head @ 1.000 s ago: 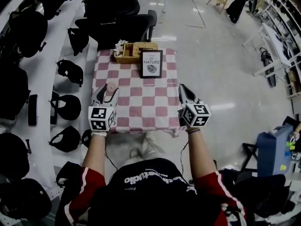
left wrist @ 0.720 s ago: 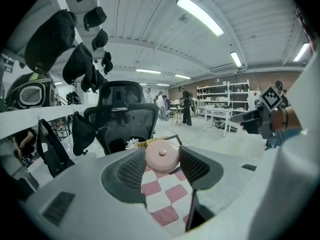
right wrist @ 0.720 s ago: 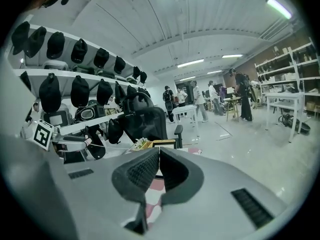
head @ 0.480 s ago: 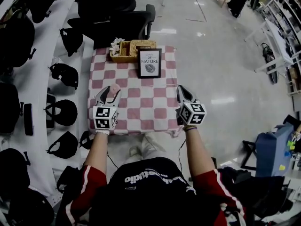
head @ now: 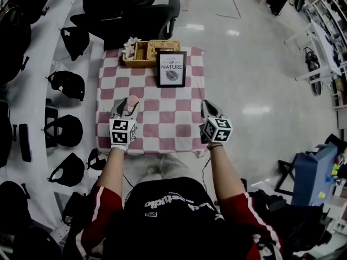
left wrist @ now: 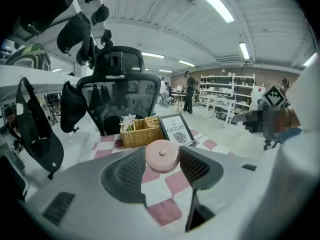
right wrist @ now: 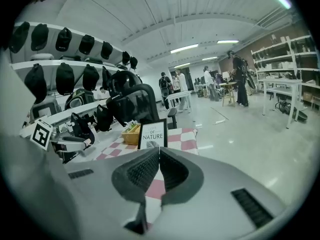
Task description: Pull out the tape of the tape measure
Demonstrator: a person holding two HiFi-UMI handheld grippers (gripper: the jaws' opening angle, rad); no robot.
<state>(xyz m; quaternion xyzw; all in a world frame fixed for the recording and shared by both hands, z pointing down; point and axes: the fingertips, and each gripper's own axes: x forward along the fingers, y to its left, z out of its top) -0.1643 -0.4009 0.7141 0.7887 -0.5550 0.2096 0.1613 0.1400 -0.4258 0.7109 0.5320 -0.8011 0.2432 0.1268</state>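
The jaws of the left gripper (left wrist: 160, 160) are clamped on the round pink tape measure (left wrist: 161, 154), one pad against each side of its case. The jaws of the right gripper (right wrist: 159, 152) are pressed together with nothing between them.

The checked table (head: 162, 130) lies just in front of the person, with a framed picture (head: 171, 68) and a basket (head: 147, 52) at its far end. The tape measure is held over the left part of the table, well short of both.

No tape shows outside the case, so the pull looks not yet begun: the step in hand is steadying the case. Next, the right gripper would need to open, cross to the case, pinch the tape's end tab and draw it away while the left holds firm. Where that tab sits cannot be made out.

Both forearms reach straight forward over the near edge of the table. The grippers are side by side, about level, well apart, and point away from the body.
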